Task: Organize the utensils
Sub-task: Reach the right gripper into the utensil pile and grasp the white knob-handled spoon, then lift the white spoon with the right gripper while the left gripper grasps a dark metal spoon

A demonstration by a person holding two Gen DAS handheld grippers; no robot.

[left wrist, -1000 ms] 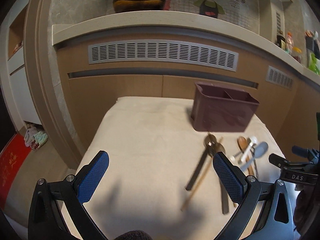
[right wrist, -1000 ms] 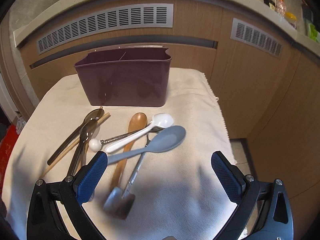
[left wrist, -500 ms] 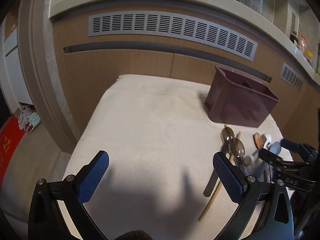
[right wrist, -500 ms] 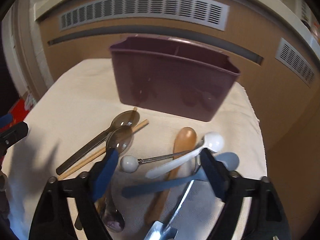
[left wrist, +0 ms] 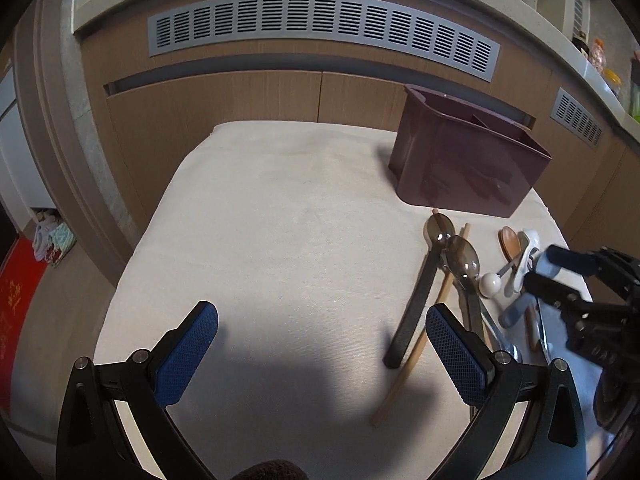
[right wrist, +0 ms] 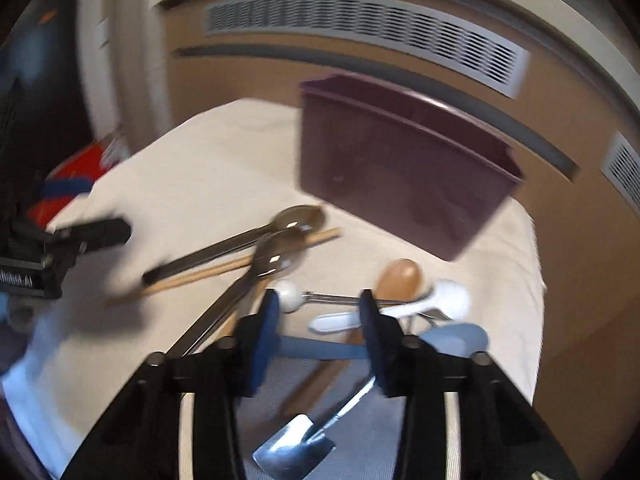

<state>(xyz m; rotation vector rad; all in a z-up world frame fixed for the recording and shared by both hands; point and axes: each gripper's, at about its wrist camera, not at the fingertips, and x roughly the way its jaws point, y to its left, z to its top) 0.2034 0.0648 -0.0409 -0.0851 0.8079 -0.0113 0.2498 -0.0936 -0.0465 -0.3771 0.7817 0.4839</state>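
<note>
**Utensils all on the cloth, none binned**

Utensils (right wrist: 320,292) lie in a loose heap on the cream cloth (left wrist: 280,220), just in front of the maroon caddy (left wrist: 468,164), which looks empty as far as its open top shows; the sorting seems barely begun. The right gripper (right wrist: 316,328) is closing astride the blue spoon's handle (right wrist: 316,350), pads not yet pressing. The left gripper (left wrist: 320,348) hangs wide apart over bare cloth. Behind stands a wood-panelled counter front (left wrist: 240,100) with grey vents (left wrist: 320,24).

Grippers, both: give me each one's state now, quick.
Left gripper: open, holding nothing.
Right gripper: jaws closing around the blue spoon handle, not yet pressing on it.
</note>
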